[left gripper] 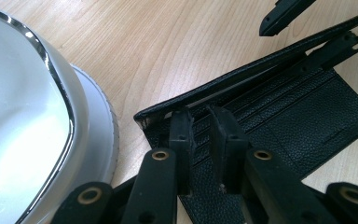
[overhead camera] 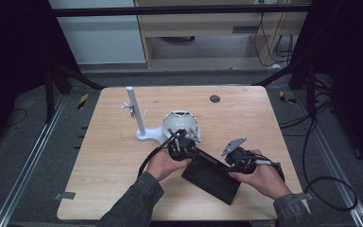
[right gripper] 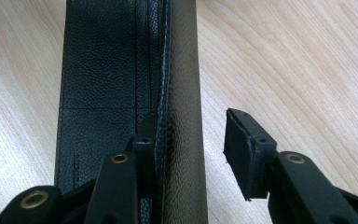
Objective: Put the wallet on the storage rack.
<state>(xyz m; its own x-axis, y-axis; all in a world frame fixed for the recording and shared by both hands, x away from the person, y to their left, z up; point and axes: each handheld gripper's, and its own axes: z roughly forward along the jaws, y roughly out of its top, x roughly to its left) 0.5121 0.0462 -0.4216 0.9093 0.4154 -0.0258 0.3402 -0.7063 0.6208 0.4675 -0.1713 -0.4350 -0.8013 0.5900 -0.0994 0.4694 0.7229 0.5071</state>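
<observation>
left of centre in the high view, a white plastic stand with an upright post [overhead camera: 136, 113] stood on the pale wooden table [overhead camera: 113, 161], and just to its right sat a white round bowl-shaped object with a chrome rim [overhead camera: 180, 124]. in the left gripper view the same rimmed object filled the left side of the frame.

near the middle of the high view, the left gripper [overhead camera: 183, 142] sat at the upper-left end of an open black leather wallet [overhead camera: 212, 179], which lay on the table below the bowl. in the left gripper view its jaws stood close together over the card slots, though a grip could not be told.

toward the right, the right gripper [overhead camera: 240, 156] had one jaw against the wallet's raised flap [right gripper: 179, 93] and the other apart over bare wood, so it was spread.
</observation>
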